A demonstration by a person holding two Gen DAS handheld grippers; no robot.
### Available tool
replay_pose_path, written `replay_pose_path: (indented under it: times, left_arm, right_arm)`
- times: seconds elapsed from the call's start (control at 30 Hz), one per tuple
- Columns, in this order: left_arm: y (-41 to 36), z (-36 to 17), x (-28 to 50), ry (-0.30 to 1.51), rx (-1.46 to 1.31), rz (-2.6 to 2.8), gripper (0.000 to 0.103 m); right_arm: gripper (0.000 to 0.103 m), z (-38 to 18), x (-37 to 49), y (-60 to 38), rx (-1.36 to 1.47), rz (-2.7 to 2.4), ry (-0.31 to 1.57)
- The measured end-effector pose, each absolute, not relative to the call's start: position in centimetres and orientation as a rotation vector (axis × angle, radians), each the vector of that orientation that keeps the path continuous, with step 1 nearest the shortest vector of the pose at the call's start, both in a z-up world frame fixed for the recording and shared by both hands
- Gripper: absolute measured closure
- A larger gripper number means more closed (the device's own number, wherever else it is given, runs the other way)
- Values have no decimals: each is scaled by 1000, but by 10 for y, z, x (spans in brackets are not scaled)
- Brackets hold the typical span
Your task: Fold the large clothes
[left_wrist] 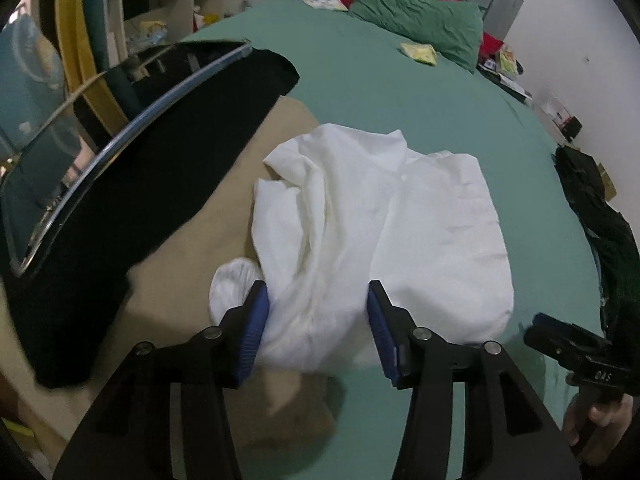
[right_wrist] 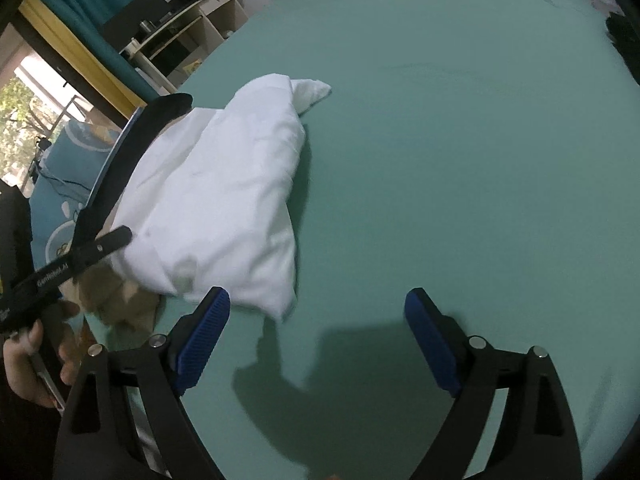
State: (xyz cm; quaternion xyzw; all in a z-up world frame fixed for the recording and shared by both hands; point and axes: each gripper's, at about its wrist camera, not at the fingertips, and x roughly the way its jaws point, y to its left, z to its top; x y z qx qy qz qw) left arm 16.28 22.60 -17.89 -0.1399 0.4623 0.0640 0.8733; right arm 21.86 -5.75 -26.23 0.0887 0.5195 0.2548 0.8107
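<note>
The green bed sheet (right_wrist: 460, 168) fills the right wrist view, wide and bare across the centre and right of frame. In the left wrist view a tan cloth (left_wrist: 208, 216) lies lower left with a black garment (left_wrist: 160, 184) across it. The white garment (left_wrist: 372, 232) sits centre frame there, bunched and partly folded, its left part creased, its right part flatter. The left gripper (left_wrist: 316, 320) is spread, its blue pads either side of the garment's near edge. The right gripper (right_wrist: 316, 340) hangs spread over bare sheet, the garment up and left of it.
</note>
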Motion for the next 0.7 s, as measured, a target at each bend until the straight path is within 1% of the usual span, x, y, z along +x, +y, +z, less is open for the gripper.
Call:
replay_pose_path:
  times: [0.17,0.4,0.7]
  left_arm:
    - [210,-170,128,955,-298,132,51]
    - [162,-156,85,927,-299,110,51]
    - [99,-133,57,880,-283,42,51]
  right_arm:
    - [14,-257,199,-73,186,522,1114]
    - [14,-251,166,-113,190,490,1112]
    - [14,-233,130,-166,167,443,1064]
